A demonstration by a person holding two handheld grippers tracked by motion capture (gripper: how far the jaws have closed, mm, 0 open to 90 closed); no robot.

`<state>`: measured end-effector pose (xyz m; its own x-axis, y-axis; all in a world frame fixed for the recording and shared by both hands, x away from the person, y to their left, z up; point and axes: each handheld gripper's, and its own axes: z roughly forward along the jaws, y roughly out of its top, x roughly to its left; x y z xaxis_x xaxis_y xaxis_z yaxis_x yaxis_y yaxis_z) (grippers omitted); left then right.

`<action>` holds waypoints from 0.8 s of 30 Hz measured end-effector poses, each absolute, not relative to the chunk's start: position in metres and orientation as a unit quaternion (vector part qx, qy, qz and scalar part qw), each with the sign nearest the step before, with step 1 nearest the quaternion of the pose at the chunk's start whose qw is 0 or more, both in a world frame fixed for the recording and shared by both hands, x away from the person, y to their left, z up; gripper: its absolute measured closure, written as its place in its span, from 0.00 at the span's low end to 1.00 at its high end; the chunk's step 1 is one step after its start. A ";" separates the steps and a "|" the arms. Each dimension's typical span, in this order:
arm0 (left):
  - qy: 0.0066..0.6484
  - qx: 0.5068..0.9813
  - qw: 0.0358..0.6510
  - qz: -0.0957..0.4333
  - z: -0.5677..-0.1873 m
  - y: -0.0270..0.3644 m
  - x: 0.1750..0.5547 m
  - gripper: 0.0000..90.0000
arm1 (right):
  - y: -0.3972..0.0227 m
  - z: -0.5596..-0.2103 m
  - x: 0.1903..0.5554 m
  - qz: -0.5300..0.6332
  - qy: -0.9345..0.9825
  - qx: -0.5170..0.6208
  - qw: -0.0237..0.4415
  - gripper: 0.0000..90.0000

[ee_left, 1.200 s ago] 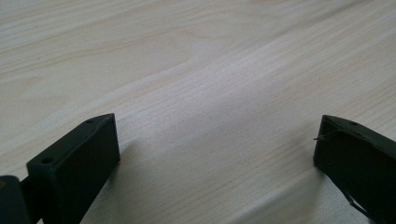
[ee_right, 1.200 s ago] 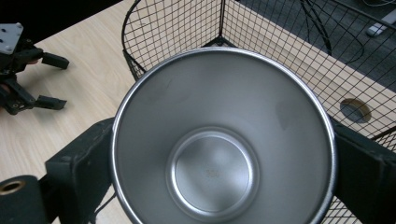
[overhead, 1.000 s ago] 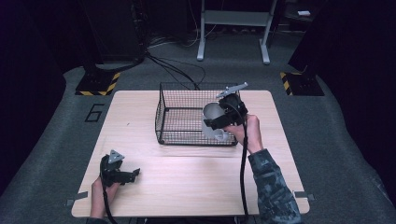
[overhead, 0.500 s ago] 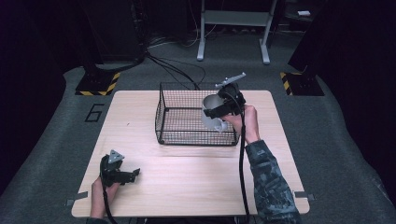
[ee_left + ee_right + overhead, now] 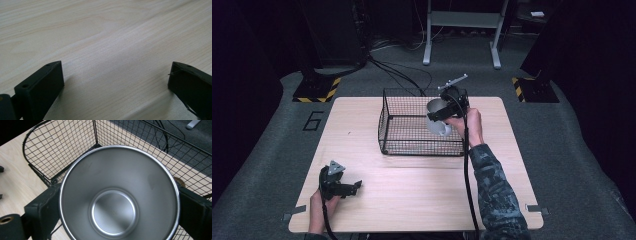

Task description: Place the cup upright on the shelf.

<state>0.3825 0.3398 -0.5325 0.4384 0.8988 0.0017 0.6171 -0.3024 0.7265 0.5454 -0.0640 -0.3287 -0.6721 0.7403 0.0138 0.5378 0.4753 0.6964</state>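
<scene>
A shiny steel cup (image 5: 438,121) hangs over the right end of a black wire basket (image 5: 404,130), held in my right gripper (image 5: 443,113). In the right gripper view the cup (image 5: 117,195) faces me mouth-on and empty, with the two black jaws clamped on its sides and the basket's mesh (image 5: 62,147) behind it. My left gripper (image 5: 346,188) lies low near the table's front left corner. The left gripper view has its jaws wide apart over bare wood, nothing between them (image 5: 115,82).
The light wooden table (image 5: 362,150) has free room left of and in front of the basket. Cables and a metal stand's legs (image 5: 462,37) lie on the dark floor behind the table. Yellow-black striped blocks (image 5: 317,90) sit at the back corners.
My right gripper has carried the cup left and slightly away, from the basket's right rim to above its right interior. The left gripper has stayed put.
</scene>
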 end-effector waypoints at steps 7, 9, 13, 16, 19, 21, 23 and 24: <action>0.486 0.779 0.335 0.210 -0.533 0.340 0.382 0.00 | -0.062 -0.338 0.558 0.341 0.843 0.390 0.142 0.06; 0.486 0.779 0.335 0.210 -0.532 0.340 0.382 0.00 | -0.061 -0.341 0.562 0.340 0.842 0.394 0.139 0.06; 0.486 0.779 0.335 0.210 -0.532 0.340 0.382 0.00 | -0.056 -0.347 0.569 0.336 0.842 0.400 0.135 0.06; 0.483 0.782 0.333 0.211 -0.532 0.341 0.383 0.00 | -0.051 -0.351 0.574 0.332 0.843 0.400 0.136 0.06; 0.483 0.782 0.333 0.211 -0.532 0.341 0.383 0.00 | -0.045 -0.354 0.578 0.327 0.845 0.401 0.133 0.06; 0.483 0.782 0.333 0.211 -0.532 0.341 0.383 0.00 | -0.042 -0.356 0.580 0.324 0.848 0.398 0.131 0.06; 0.482 0.782 0.333 0.211 -0.532 0.341 0.383 0.00 | -0.038 -0.359 0.582 0.321 0.849 0.399 0.131 0.06; 0.483 0.782 0.333 0.211 -0.532 0.341 0.383 0.00 | -0.037 -0.361 0.584 0.319 0.850 0.398 0.131 0.06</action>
